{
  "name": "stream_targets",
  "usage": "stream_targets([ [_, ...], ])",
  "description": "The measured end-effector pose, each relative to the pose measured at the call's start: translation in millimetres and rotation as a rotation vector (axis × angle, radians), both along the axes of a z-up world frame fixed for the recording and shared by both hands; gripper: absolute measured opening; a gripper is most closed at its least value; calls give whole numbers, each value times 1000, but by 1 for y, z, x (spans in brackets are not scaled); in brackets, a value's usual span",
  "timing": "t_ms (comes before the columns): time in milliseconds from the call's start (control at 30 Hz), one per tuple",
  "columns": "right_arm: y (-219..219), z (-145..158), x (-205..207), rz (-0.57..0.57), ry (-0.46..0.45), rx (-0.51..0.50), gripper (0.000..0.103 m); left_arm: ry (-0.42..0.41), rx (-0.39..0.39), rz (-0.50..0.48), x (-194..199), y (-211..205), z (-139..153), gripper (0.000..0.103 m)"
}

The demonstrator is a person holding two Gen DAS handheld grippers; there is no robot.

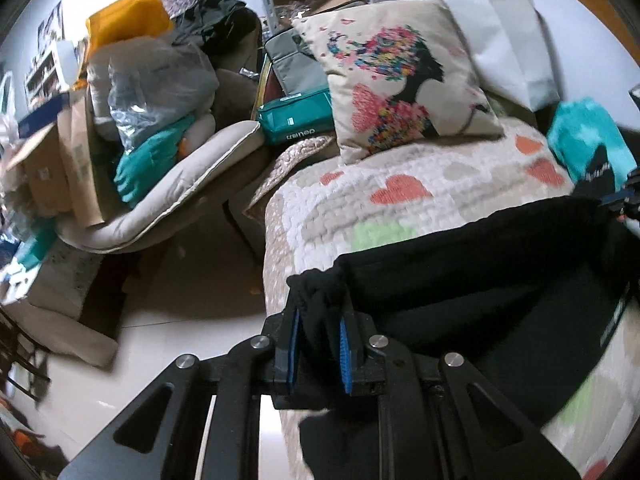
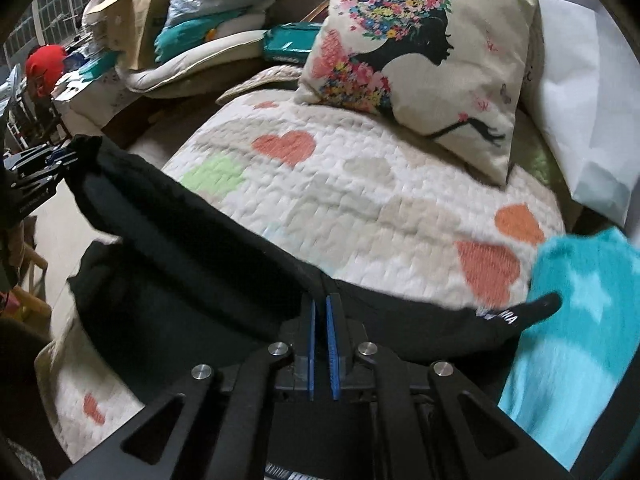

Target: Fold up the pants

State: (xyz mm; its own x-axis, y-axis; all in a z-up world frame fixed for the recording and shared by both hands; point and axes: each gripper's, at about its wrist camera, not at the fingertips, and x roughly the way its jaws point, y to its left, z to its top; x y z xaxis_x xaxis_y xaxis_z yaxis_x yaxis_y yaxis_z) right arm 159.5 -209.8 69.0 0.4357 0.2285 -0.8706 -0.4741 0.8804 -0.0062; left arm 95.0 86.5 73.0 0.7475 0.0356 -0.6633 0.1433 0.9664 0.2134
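Two grippers had the black pants [image 1: 480,280] strung between them over the heart-patterned quilt [image 1: 400,184]. The left gripper [image 1: 320,320] pinched a bunched corner of the dark fabric: cloth filled the gap between its blue pads [image 1: 345,350], bulged out past the fingertips and hung below the fingers too. From that pinch the top edge of the pants ran off to the right of the fingers, toward the right gripper [image 1: 628,196], which showed only as a dark shape at the far end of the edge.

Over on the other camera, the right gripper [image 2: 321,312] had its blue pads [image 2: 332,344] drawn nearly together, only a thin slot between them, and the hem of the pants [image 2: 180,240] met the fingertips right there; the fabric was so dark that the exact bite could not be made out, but the cloth rose straight to the tips. To the left of those fingers the taut edge climbed away to the left gripper [image 2: 52,164], seen small and side-on.

Ahead of both pairs of fingers, a cream cushion [image 2: 420,60] printed with a flower-haired silhouette leaned at the far side of the quilt. Just right of the right fingers lay a turquoise cloth [image 2: 572,320] with pale stars, a black tip of the pants resting against it. Beyond the left fingers, off the quilt's edge, a cluttered chair [image 1: 168,192] stood piled with bags.
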Motion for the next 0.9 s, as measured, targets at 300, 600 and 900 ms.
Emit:
stream_targets([
  [300, -3, -45, -81, 10, 141, -22, 6, 141, 194, -85, -84, -30, -65, 16],
  [600, -5, -76, -118, 1, 250, -86, 25, 182, 256, -159, -143, -35, -68, 22],
  [900, 19, -32, -132, 98, 130, -51, 51, 182, -103, 105, -112, 38, -21, 35],
])
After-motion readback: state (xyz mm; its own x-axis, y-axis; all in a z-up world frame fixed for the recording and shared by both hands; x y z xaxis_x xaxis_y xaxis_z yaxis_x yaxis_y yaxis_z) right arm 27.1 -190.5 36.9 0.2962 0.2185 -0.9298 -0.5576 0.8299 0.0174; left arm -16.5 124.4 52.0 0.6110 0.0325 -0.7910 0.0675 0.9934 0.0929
